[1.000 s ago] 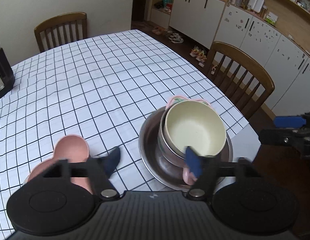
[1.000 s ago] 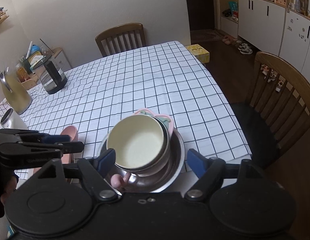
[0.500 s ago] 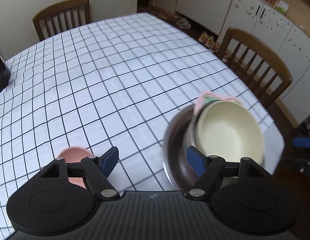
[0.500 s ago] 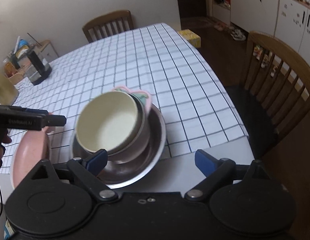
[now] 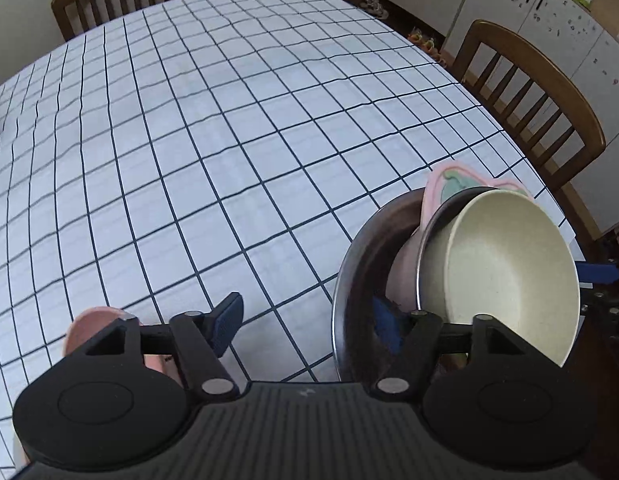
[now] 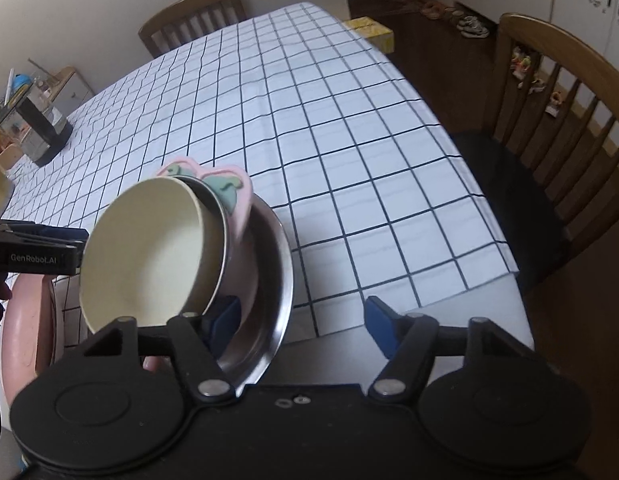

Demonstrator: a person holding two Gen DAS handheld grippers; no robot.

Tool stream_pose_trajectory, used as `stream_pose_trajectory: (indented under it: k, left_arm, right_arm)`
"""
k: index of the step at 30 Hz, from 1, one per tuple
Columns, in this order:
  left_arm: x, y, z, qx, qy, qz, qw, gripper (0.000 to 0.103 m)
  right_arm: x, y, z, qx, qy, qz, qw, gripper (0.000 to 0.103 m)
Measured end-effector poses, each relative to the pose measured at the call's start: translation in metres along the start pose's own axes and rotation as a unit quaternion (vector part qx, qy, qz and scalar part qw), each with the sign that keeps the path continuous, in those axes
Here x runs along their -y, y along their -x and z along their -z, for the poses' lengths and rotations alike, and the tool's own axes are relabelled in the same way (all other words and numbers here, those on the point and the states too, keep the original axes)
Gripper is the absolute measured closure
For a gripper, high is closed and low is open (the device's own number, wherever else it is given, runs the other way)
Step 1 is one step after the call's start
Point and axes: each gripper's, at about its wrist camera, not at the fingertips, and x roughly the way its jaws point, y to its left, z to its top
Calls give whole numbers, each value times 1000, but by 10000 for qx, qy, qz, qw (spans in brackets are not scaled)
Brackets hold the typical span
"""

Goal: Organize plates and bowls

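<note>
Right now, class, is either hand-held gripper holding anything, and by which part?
Nothing is held. The left hand-held gripper and right hand-held gripper are both open wide; neither closes on the steel bowl.

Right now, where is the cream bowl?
The cream bowl sits tilted on top of the stack inside the steel basin, at the near right corner of the checked tablecloth, lower left in the right wrist view.

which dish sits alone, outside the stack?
The pink bowl, off by the left gripper. The cream bowl, the pink-and-green plate and the large steel bowl are all nested together.
</note>
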Motion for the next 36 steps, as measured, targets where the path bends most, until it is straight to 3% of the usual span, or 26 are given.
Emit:
stream_pose_trajectory:
  k: [2,8,16,21,36]
  left_arm:
    - [-1,-2,2,-37,57,25,10000,50]
    - [2,-2,7,-139,251,211,9994,71]
    - [8,-2,14,-311,452,408,9977,85]
    - [7,-2,14,-295,546,282,9977,90]
    - [14,5,19,-172,868,190,9959,91]
  right_arm:
    - [0,-7,-3,-98,67,-38,9999,46]
    - [-4,-20,-5,-285,125,-155,9994,64]
    - [-9,-26,-10,-493,242,-300,9980,88]
    - [-11,-27,-12,-621,350,-287,9970,89]
    - [-10,-28,-20,-831,354,-254,9956,90]
